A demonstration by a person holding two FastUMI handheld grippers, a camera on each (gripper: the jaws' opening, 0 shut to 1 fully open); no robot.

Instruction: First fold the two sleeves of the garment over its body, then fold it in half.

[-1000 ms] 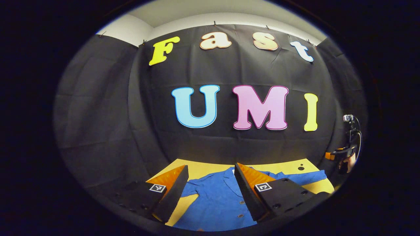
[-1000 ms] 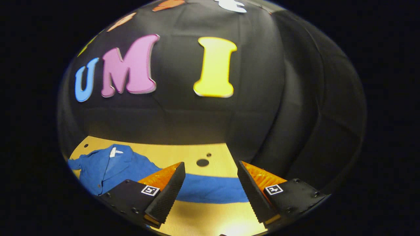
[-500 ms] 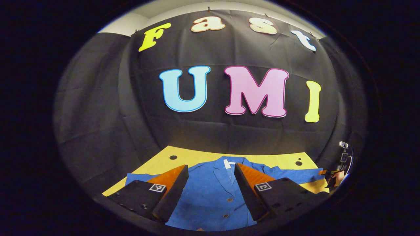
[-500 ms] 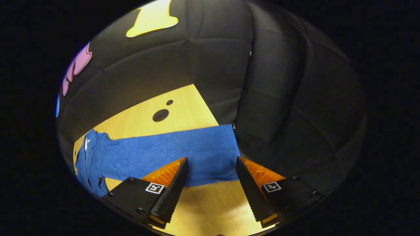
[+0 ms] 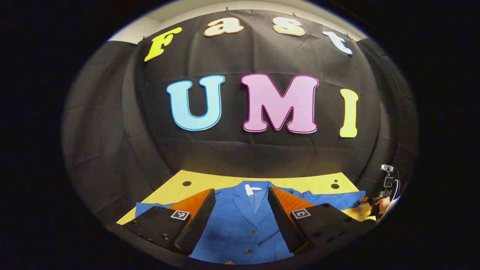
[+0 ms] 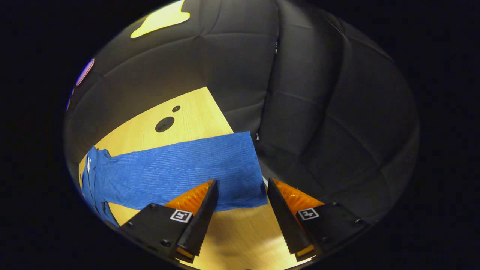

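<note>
The shirt (image 5: 243, 221) lies flat on the table (image 5: 210, 182), collar toward the wall, both sleeves extended sideways — neither folded yet. The right hand-held gripper (image 6: 240, 221) hangs with jaws spread just above the cuff end of one sleeve (image 6: 180, 172), probably to pinch it for the first fold. That cuff reaches the table's edge, beside the wall cloth — little clearance there. The left hand-held gripper (image 5: 242, 221), also spread, hovers over the buttoned front, holding nothing.
</note>
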